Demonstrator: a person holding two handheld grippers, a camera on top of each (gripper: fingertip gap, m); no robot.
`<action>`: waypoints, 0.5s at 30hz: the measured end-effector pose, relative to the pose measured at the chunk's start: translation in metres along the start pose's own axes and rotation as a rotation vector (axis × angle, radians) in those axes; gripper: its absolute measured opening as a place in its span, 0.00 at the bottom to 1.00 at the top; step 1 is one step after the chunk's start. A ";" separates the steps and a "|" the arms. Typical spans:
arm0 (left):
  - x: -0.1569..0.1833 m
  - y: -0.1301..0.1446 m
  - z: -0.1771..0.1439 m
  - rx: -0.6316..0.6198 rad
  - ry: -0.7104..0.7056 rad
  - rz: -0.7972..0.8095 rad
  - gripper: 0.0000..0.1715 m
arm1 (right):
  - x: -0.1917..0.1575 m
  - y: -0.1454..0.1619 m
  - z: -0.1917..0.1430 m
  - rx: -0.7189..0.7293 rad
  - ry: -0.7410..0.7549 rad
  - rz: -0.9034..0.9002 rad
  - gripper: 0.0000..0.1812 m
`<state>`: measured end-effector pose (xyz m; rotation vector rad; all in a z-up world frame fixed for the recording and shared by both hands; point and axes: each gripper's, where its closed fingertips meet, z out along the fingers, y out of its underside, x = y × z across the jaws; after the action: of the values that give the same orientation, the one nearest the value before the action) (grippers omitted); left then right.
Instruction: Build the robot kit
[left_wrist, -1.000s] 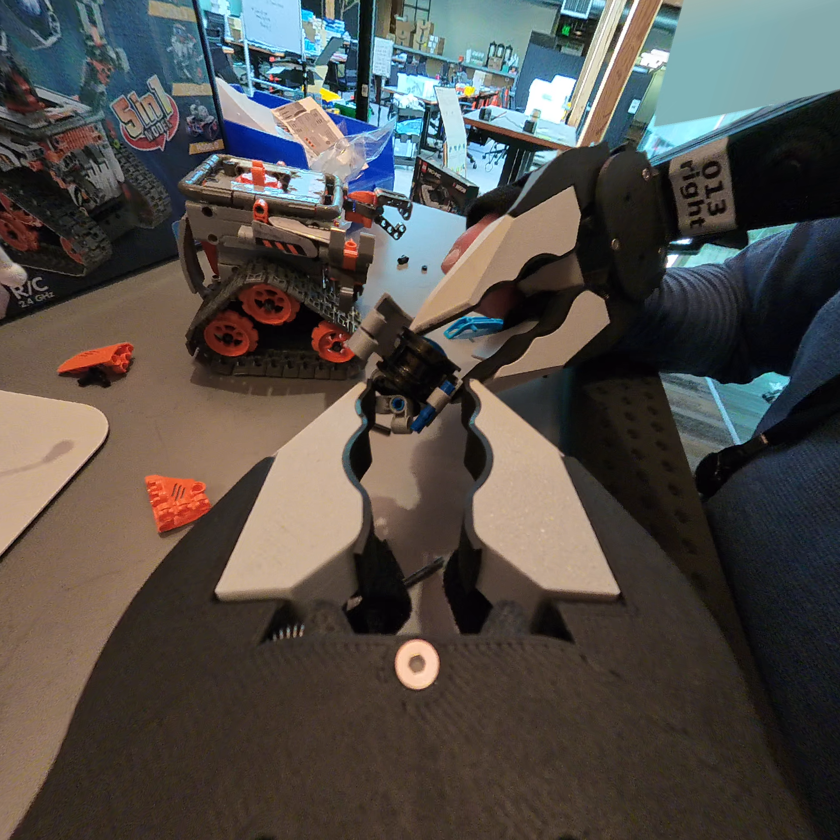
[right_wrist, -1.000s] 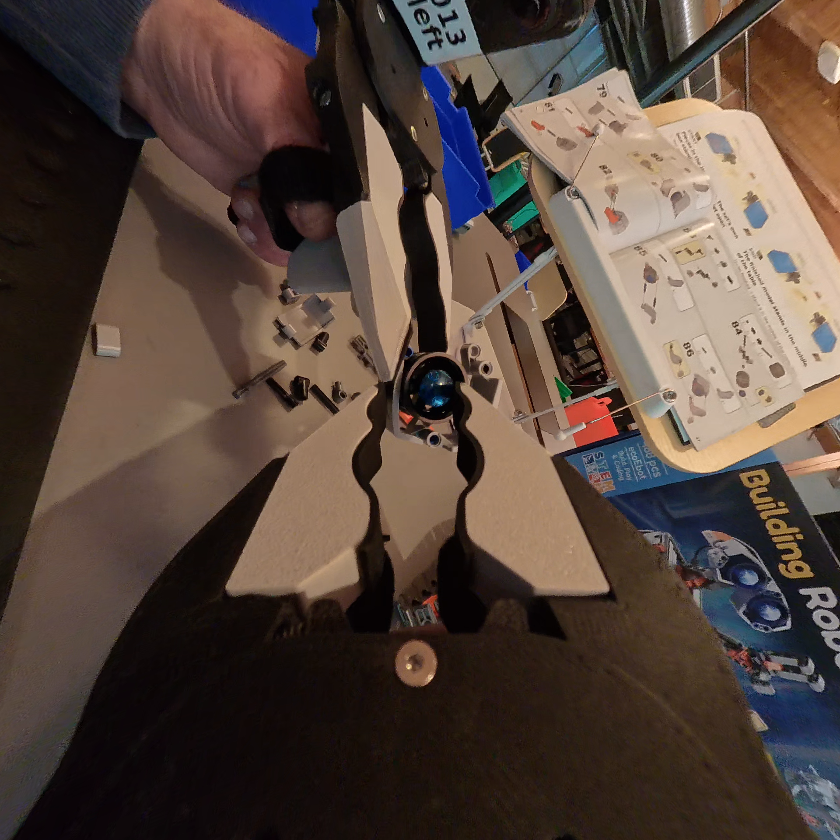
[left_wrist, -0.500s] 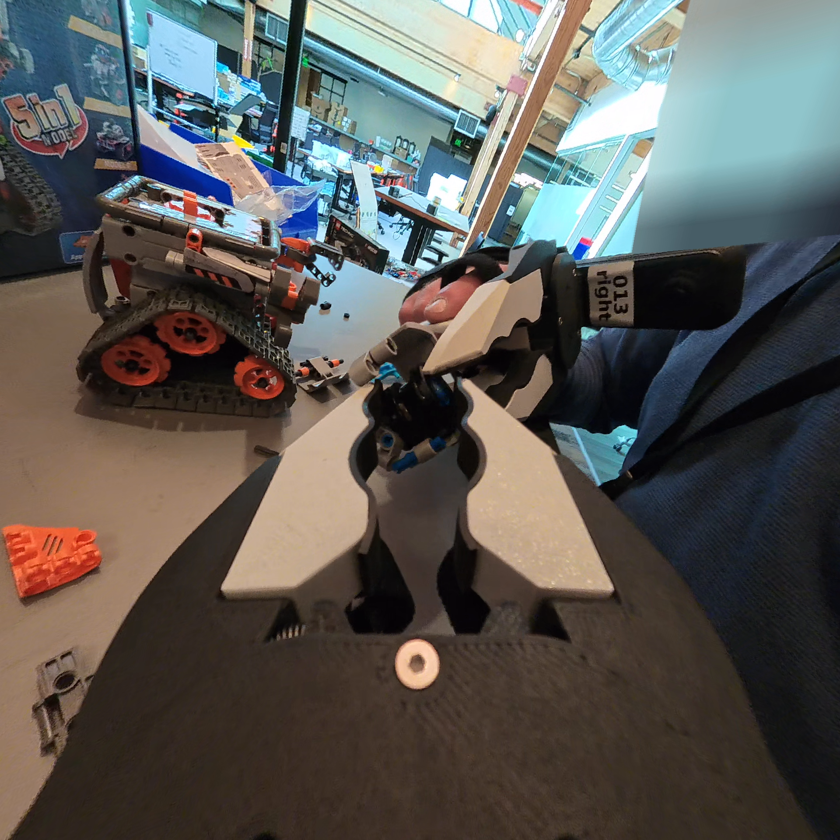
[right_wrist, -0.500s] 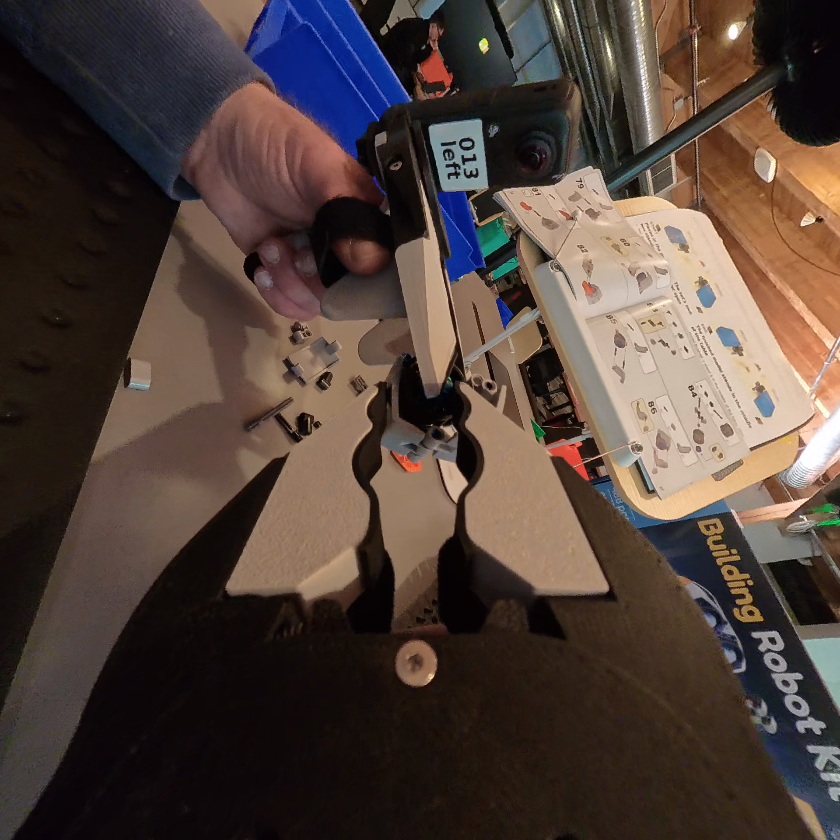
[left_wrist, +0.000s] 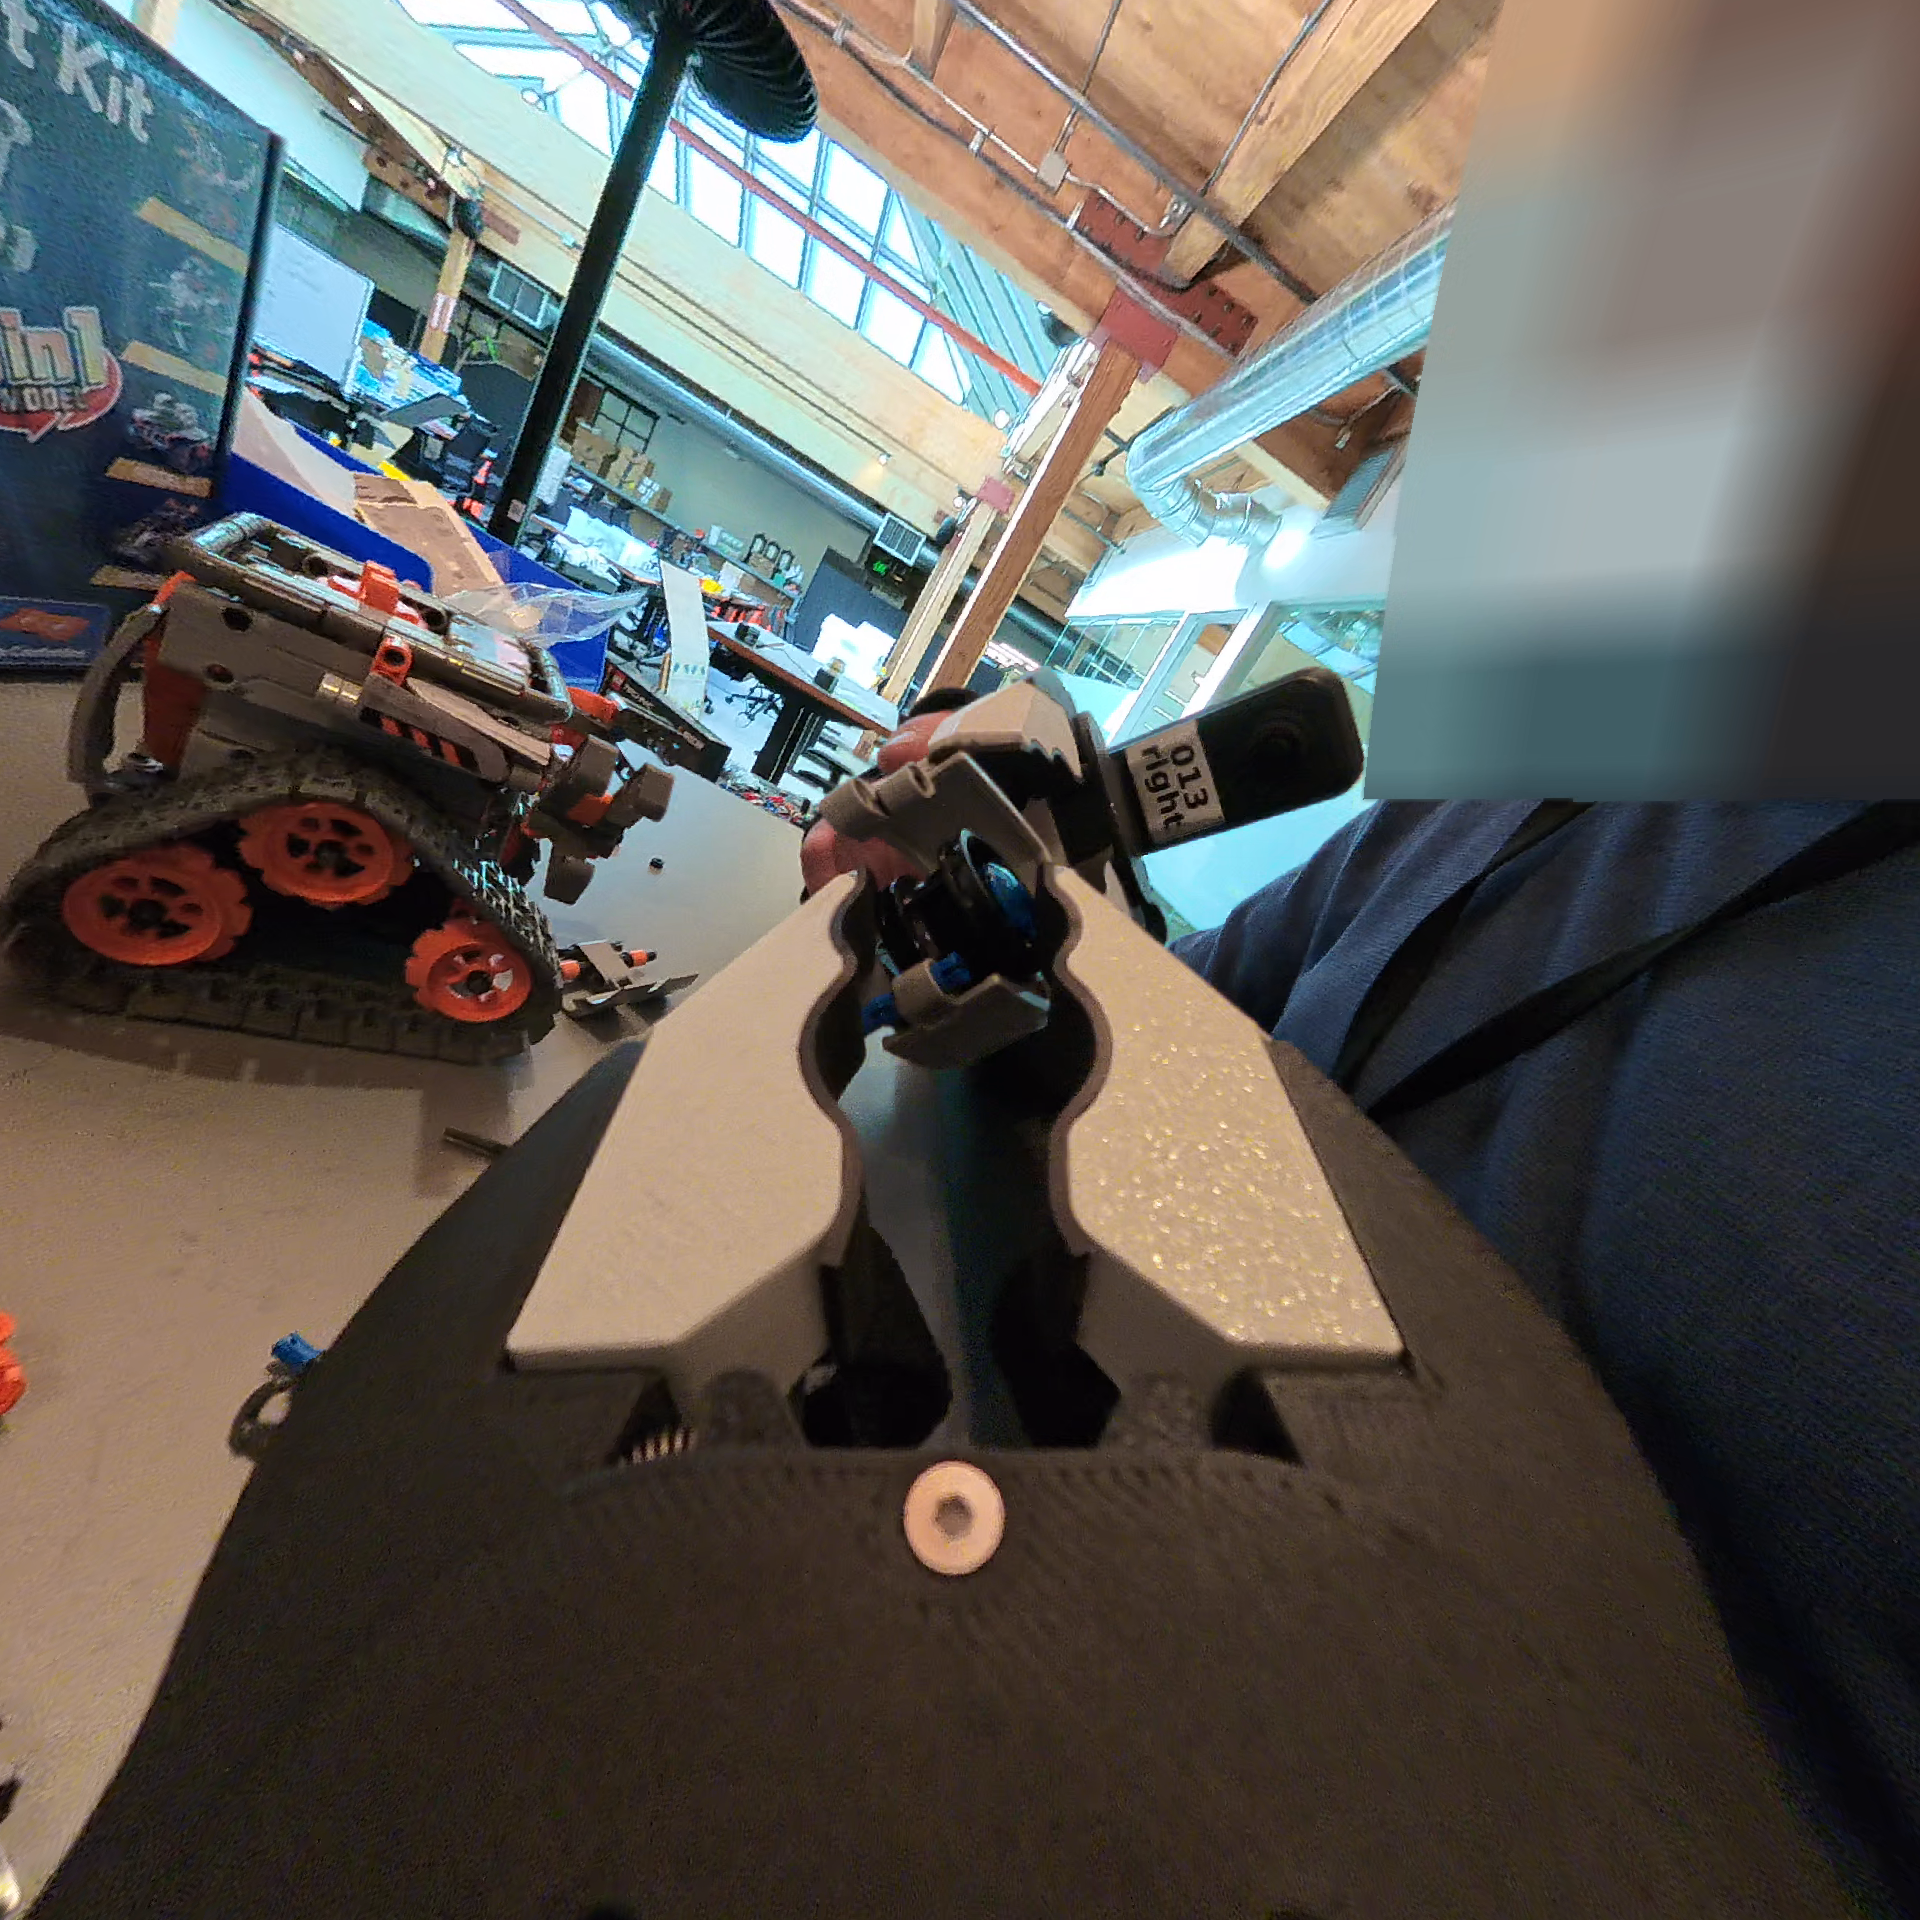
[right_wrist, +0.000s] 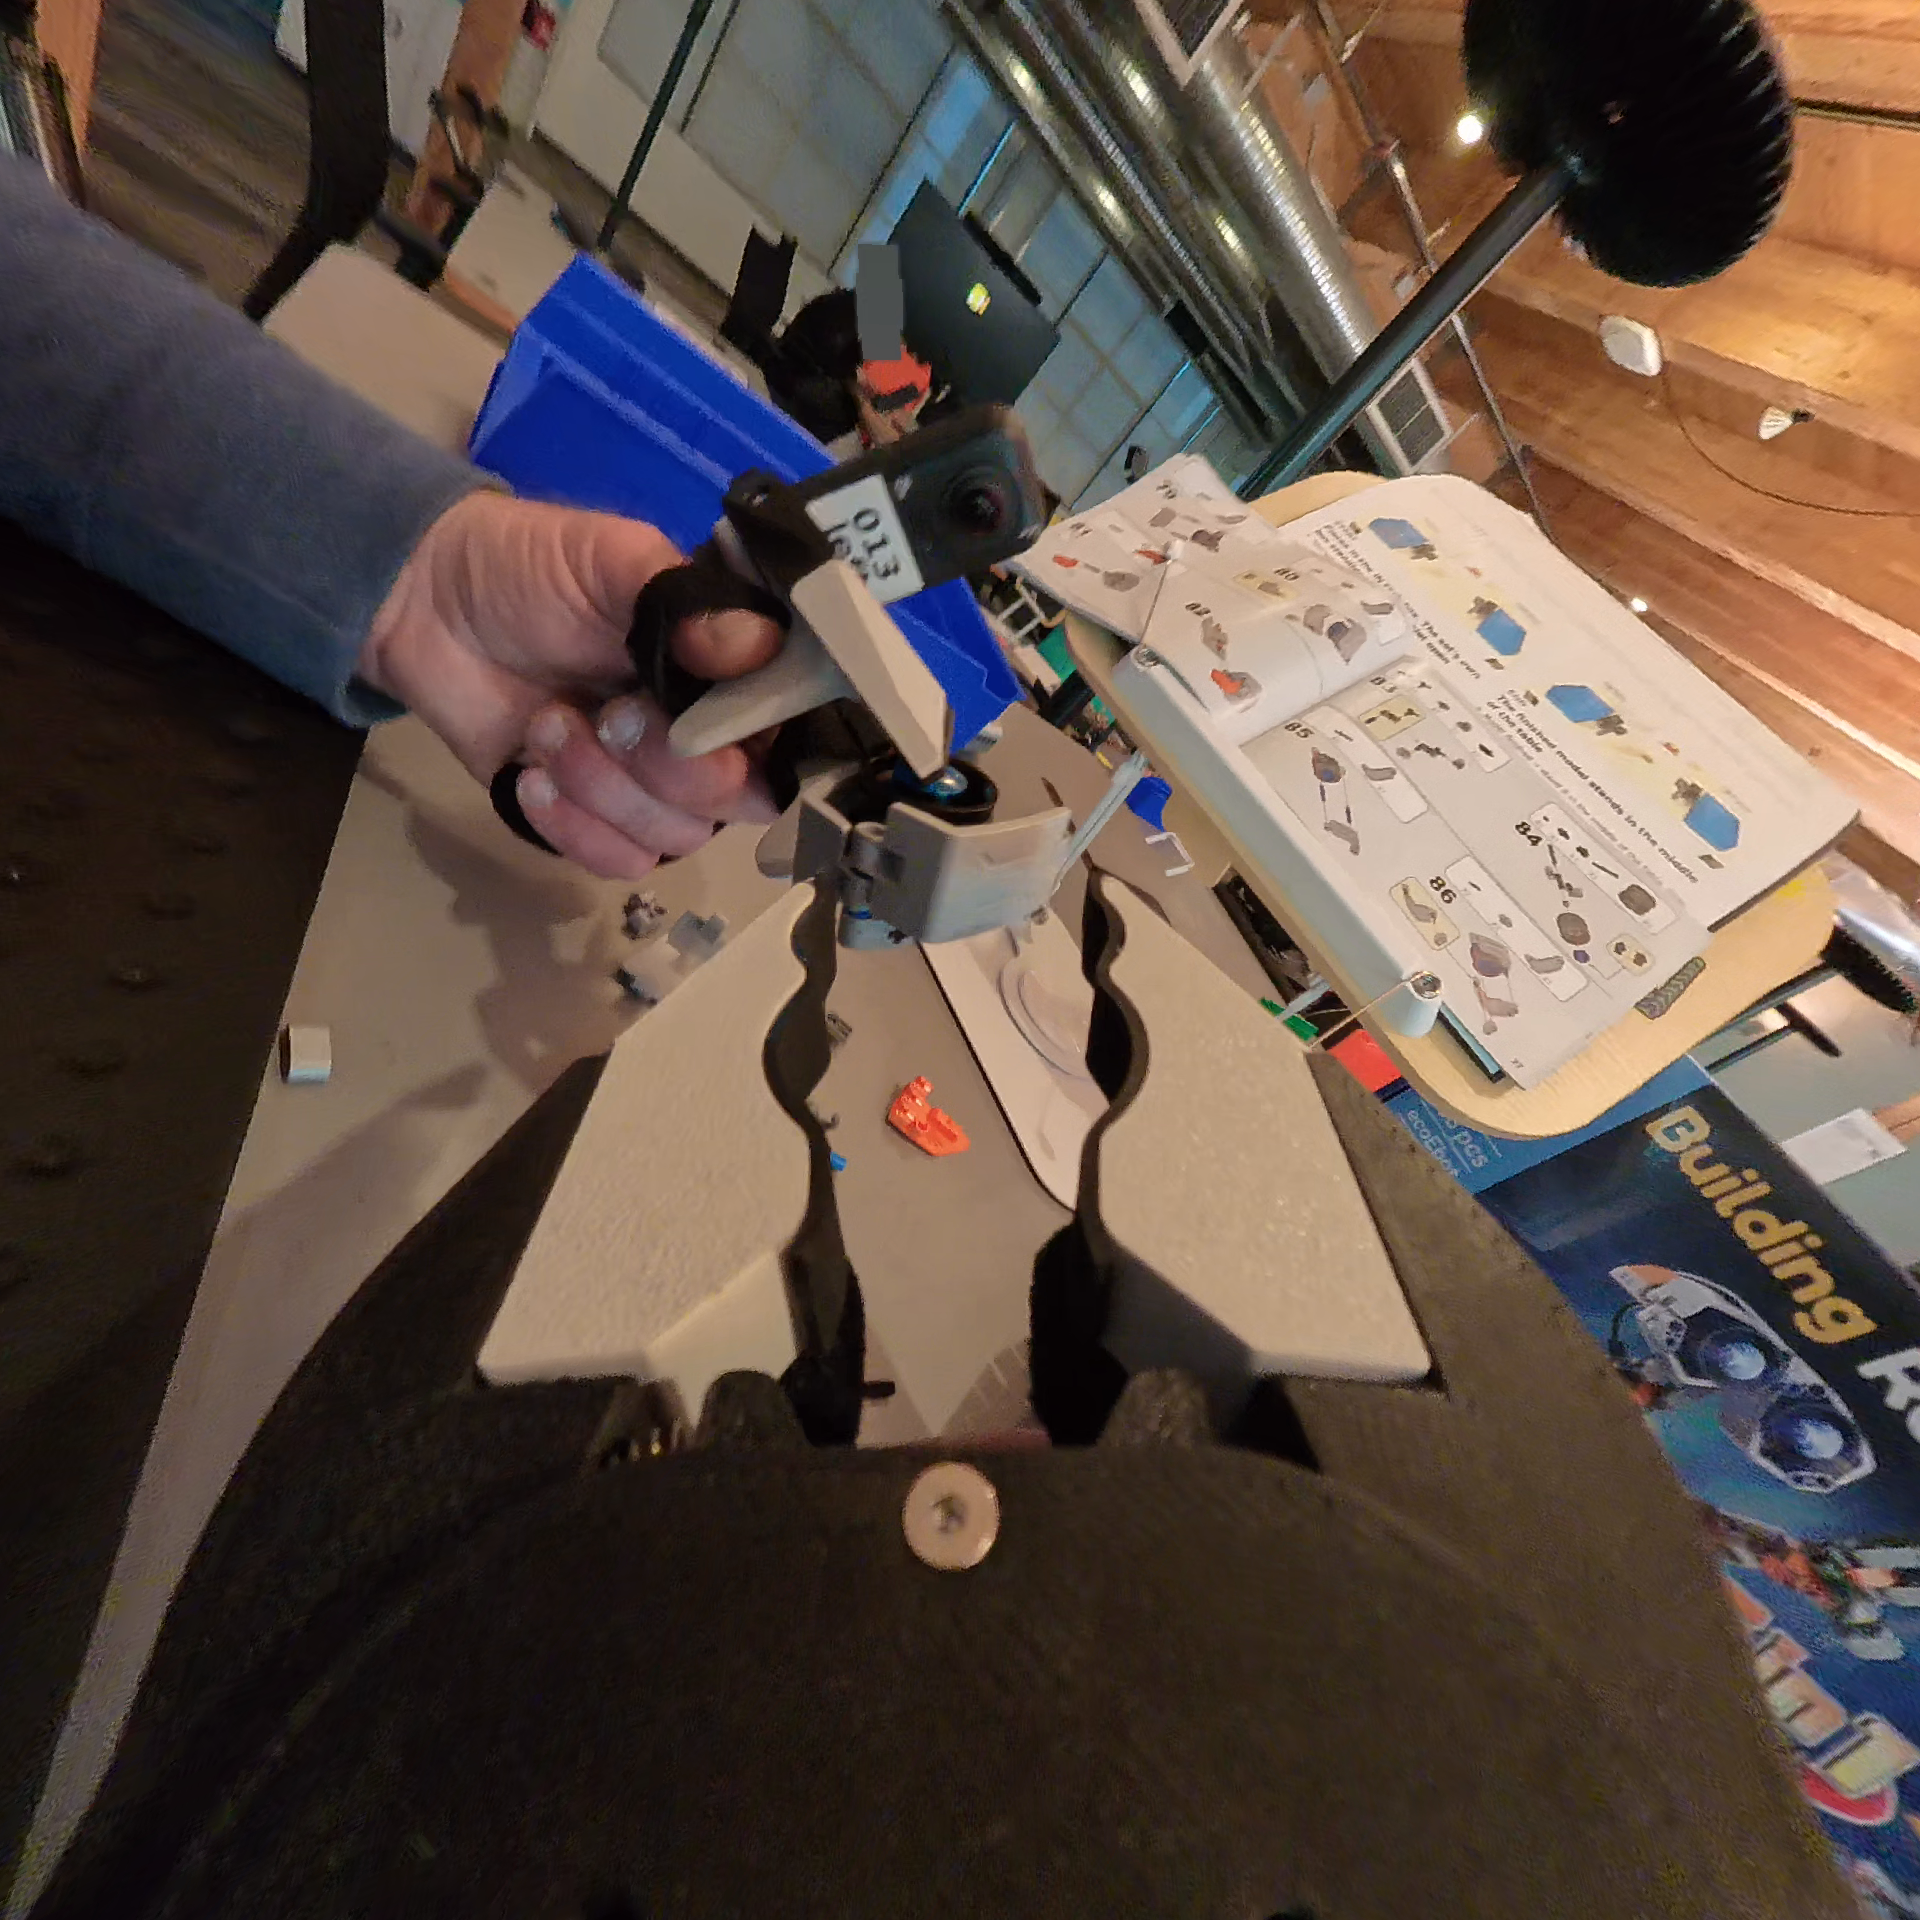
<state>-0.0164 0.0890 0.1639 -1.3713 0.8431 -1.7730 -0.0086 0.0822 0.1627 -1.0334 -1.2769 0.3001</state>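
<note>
A small brick assembly of grey panels, a black wheel and blue pins sits between the tips of my left gripper, which is shut on it and holds it above the table. The right gripper's fingers show just behind it. In the right wrist view the assembly hangs under the left gripper's finger, held by a hand. My right gripper has its jaws apart at the assembly's lower end; the right fingertip stands clear of it.
A tracked model vehicle with orange wheels stands on the grey table at the left. An open instruction booklet rests on a stand. A blue bin, loose small parts, an orange piece and a kit box lie around. Left and right tips are no more than a few centimetres apart.
Both grippers rose and tilted upward with the assembly. My right gripper's jaws widened and no longer clamp it. My left gripper kept its hold.
</note>
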 end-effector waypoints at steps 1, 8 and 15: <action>0.001 -0.001 0.000 0.009 0.007 -0.005 0.16 | 0.004 -0.001 -0.001 0.011 0.007 0.028 0.26; 0.003 -0.008 0.001 0.069 0.071 -0.077 0.15 | 0.002 0.004 0.010 -0.033 0.002 0.040 0.28; 0.001 -0.010 0.002 0.098 0.071 -0.102 0.15 | 0.000 0.005 0.012 -0.028 -0.026 0.088 0.23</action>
<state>-0.0165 0.0934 0.1732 -1.3154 0.7246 -1.9253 -0.0173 0.0903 0.1582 -1.1146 -1.2637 0.3644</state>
